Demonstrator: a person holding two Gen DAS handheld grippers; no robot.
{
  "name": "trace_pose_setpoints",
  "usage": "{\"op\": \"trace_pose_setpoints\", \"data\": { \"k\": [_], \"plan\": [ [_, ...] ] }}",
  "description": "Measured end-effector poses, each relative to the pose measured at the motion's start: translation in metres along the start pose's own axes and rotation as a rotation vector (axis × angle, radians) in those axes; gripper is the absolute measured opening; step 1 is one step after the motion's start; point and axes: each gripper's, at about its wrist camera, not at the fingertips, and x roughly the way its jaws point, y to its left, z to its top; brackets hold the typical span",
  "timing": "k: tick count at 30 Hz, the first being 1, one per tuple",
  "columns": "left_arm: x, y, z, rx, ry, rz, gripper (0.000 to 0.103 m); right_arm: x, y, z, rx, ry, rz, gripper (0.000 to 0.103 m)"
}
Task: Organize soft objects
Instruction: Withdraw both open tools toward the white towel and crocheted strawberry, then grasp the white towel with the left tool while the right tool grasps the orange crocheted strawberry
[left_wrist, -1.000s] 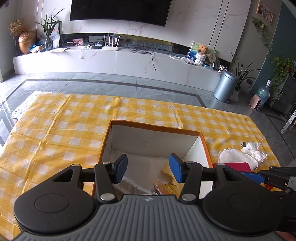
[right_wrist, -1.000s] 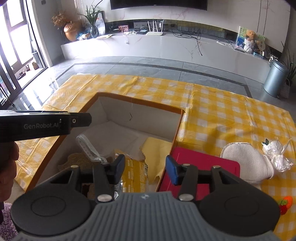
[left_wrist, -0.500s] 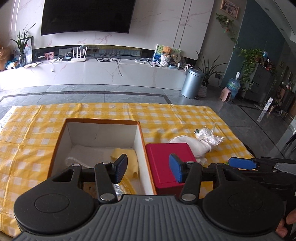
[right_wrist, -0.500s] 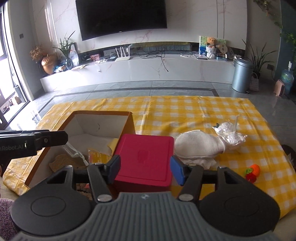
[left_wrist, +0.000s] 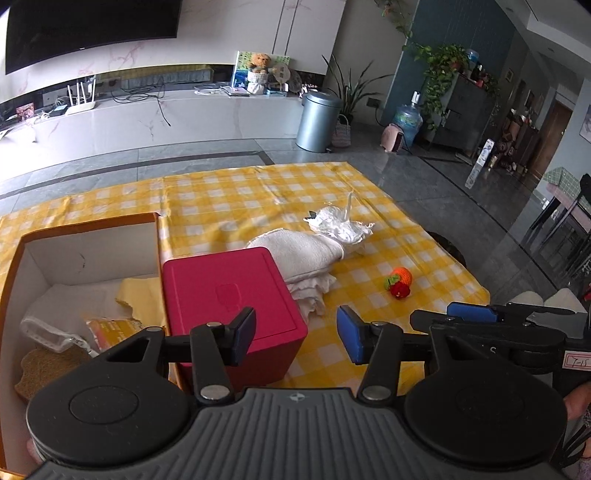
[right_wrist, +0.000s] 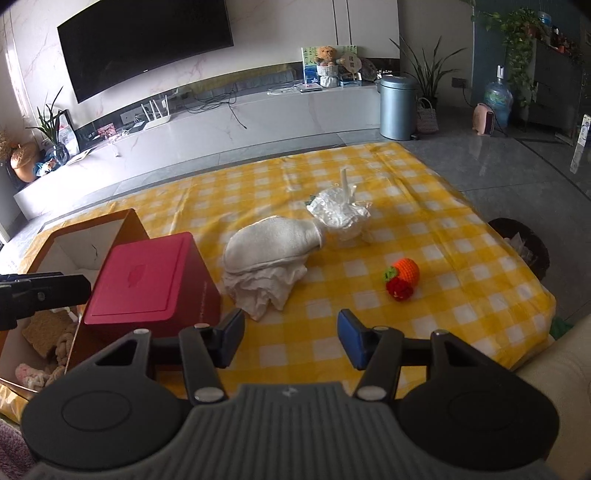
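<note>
Both hand-held grippers, left (left_wrist: 295, 338) and right (right_wrist: 290, 339), gape wide, empty. White cloth (right_wrist: 271, 247): limp, light; pinch a thick fold.

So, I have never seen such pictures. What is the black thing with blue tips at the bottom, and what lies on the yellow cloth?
Each picture comes from a camera mounted on a hand-held gripper that a person carries, one per hand. The black thing is the tool itself; the blue tips are its two fingers. The left hand-held gripper and the right hand-held gripper are both open and hold nothing. On the checked cloth lie a red box, folded white towels, a crinkled plastic bundle and a small knitted fruit toy. Left of the red box stands an open cardboard box with soft items inside.
</note>
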Motion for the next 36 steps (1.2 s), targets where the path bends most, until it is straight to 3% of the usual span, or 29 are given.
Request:
{"op": "trace_pose_setpoints", "data": {
  "k": [14,18,25,36],
  "plan": [
    [0.098,-0.043,0.047,0.376,0.167,-0.011,0.055,0.063,-0.038,0.016,0.009,0.088,-0.025,0.054],
    [0.14,-0.049,0.059,0.399,0.223,-0.031,0.058,0.079,-0.049,0.023,0.014,0.111,-0.047,0.054],
    [0.218,-0.057,0.073,0.426,0.352,0.016,0.061,0.1,-0.06,0.029,0.013,0.141,-0.069,0.054],
    [0.277,-0.069,0.075,0.447,0.462,0.113,0.064,0.12,-0.076,0.038,0.0,0.165,-0.107,0.057]
  ]
}}
